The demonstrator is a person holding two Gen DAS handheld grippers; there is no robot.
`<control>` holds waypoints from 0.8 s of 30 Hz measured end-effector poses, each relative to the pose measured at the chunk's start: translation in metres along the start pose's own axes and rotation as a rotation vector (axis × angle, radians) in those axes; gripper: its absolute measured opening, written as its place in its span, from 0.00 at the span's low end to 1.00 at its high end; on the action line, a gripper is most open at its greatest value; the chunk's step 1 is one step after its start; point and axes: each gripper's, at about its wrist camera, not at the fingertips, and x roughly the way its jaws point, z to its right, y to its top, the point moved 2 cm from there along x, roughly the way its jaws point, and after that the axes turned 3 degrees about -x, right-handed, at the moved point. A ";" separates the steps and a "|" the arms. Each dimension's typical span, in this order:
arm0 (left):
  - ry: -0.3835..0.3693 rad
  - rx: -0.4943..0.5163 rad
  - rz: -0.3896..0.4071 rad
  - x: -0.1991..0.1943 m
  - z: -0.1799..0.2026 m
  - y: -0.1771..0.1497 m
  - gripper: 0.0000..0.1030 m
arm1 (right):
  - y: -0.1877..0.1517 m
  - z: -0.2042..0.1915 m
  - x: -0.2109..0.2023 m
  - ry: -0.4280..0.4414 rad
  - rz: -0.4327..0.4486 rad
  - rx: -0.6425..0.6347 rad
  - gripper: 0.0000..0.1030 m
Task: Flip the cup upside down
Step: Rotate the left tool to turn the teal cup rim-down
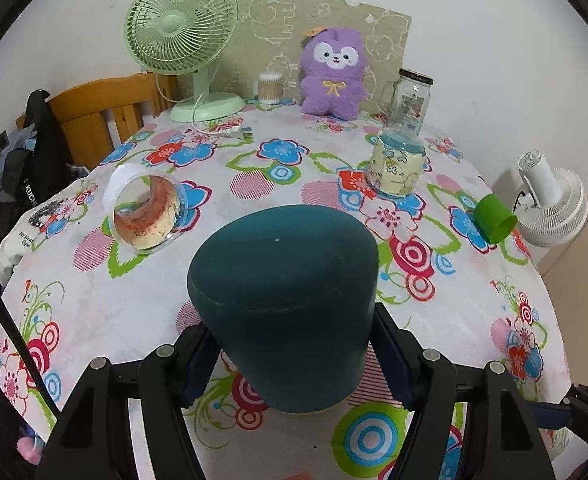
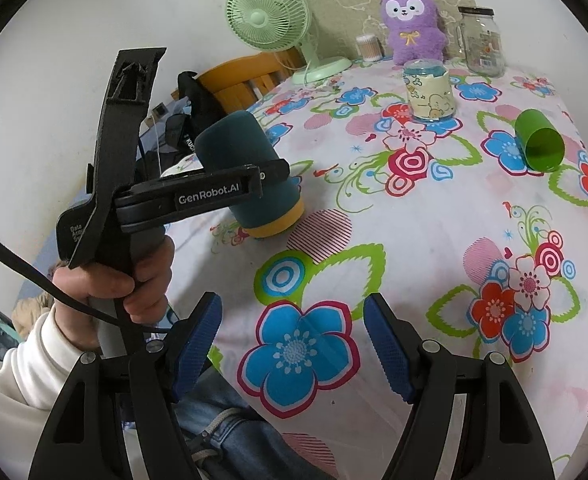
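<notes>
While the left gripper [image 1: 289,344] clamps the dark teal cup [image 1: 283,304] between its blue-padded fingers [image 1: 197,364], the cup sits inverted over the near edge of the desk [image 1: 133,300] — closed base uppermost, yellow-rimmed mouth pointing down and tilted a little. From the right wrist view the same cup [image 2: 249,168] shows side-on, its yellow band [image 2: 277,224] lowest and close above the flowered cloth; whether it touches the cloth cannot be told. A hand [image 2: 113,284] in a white sleeve grips that tool's handle.

The right gripper [image 2: 291,348] hangs released and holds nothing, its blue pads [image 2: 388,352] spread wide over a blue flower print.

Farther back on the desk, a green cup [image 1: 494,220] lies on its side near the right edge. A clear cup [image 1: 145,216] also lies tipped over at the left. A pale yellow printed cup [image 1: 396,168] stands inverted — behind it a glass jar [image 1: 412,100], a purple plush toy [image 1: 332,74] and a green fan [image 1: 181,24].
</notes>
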 end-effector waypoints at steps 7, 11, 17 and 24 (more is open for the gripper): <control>0.042 0.041 -0.016 0.003 0.008 -0.010 0.69 | -0.003 0.001 -0.003 -0.005 0.004 0.000 0.74; 0.027 0.012 -0.023 0.001 0.003 -0.009 0.75 | -0.004 0.002 -0.004 -0.006 0.006 0.004 0.74; 0.035 -0.002 -0.010 -0.004 -0.001 -0.008 0.88 | -0.004 0.001 -0.004 0.011 -0.001 0.014 0.74; 0.038 0.009 0.005 -0.012 0.001 -0.007 0.93 | -0.001 -0.006 -0.006 0.007 0.001 -0.007 0.74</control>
